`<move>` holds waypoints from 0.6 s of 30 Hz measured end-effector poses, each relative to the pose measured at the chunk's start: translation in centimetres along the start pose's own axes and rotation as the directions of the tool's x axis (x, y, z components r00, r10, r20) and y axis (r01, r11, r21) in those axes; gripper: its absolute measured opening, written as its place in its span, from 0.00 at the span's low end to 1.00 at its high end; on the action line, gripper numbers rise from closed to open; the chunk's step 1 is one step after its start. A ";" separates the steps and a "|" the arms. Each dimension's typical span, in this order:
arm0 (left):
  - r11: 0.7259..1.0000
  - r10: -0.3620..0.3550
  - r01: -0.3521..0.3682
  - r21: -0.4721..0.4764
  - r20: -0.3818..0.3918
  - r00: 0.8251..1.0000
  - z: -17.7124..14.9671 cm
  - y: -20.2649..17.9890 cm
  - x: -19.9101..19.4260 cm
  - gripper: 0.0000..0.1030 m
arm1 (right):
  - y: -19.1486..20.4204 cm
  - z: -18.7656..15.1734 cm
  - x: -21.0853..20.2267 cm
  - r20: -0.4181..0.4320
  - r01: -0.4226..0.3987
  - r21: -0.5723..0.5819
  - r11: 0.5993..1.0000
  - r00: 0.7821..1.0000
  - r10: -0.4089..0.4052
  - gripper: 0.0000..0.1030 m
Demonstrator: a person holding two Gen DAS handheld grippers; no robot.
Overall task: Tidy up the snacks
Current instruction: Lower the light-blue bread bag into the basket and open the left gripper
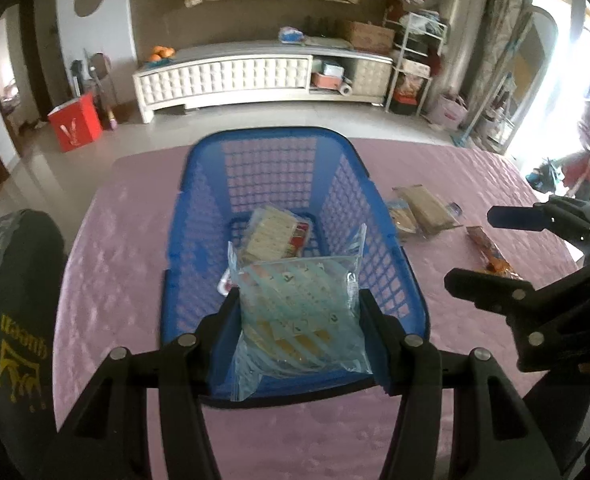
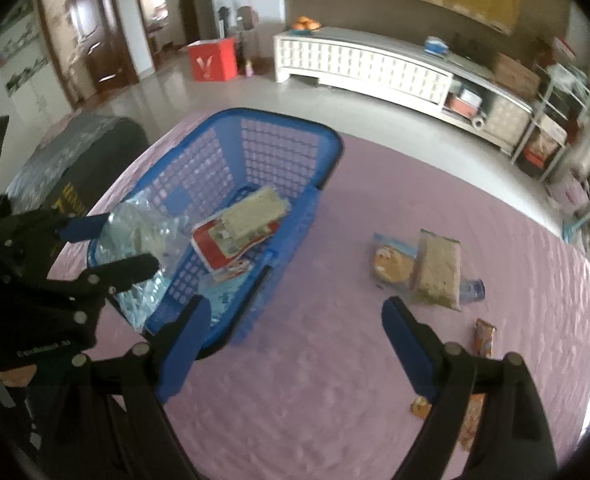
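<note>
While my left gripper [image 1: 299, 316] hangs over the near end of the blue basket [image 1: 199, 216], its two pads are clamped on the sides of a clear snack bag [image 1: 295, 312] — the bag sits between the fingers, its lower edge overlapping the basket's near rim. Deeper in the basket lie two more packs: a pale cracker pack [image 1: 269, 232] resting on top of a red-and-white packet [image 2: 215, 248], both on the basket floor toward its far end. The basket stands on the pink quilted surface [image 1: 115, 240], close to its left edge.

To the right of the basket, near the far right part of the surface, two packs lie touching: a round-biscuit pack [image 2: 391, 260] and, partly over it, a long tan pack [image 2: 437, 272]. Nearer the right edge lies a small orange wrapper [image 2: 485, 336], apart from those two. Another orange packet [image 2: 471, 412] shows behind my right finger [image 2: 411, 352], partly hidden.

My right gripper [image 2: 295, 344] is spread wide with nothing between its fingers — only bare pink surface shows in the gap, just right of the basket's near corner.
</note>
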State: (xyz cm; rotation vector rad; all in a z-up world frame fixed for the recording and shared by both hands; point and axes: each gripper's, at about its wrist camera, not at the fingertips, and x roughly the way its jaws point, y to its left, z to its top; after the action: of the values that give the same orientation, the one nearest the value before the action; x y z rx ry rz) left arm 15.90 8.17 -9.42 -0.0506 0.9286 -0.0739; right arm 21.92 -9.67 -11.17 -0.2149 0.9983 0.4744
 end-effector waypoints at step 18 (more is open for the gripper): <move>0.997 -0.029 0.037 0.075 -0.106 0.994 0.5 -2.0 5.6 0.53 | -2.2 -2.2 1.0 -0.017 0.027 0.165 0.986 1.000 -0.024 0.88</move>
State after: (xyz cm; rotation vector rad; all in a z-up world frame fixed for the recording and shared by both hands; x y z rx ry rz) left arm 19.59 5.67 -13.45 0.0094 1.0289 -0.1436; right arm 21.78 -12.18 -13.24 -0.0826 1.0432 0.3647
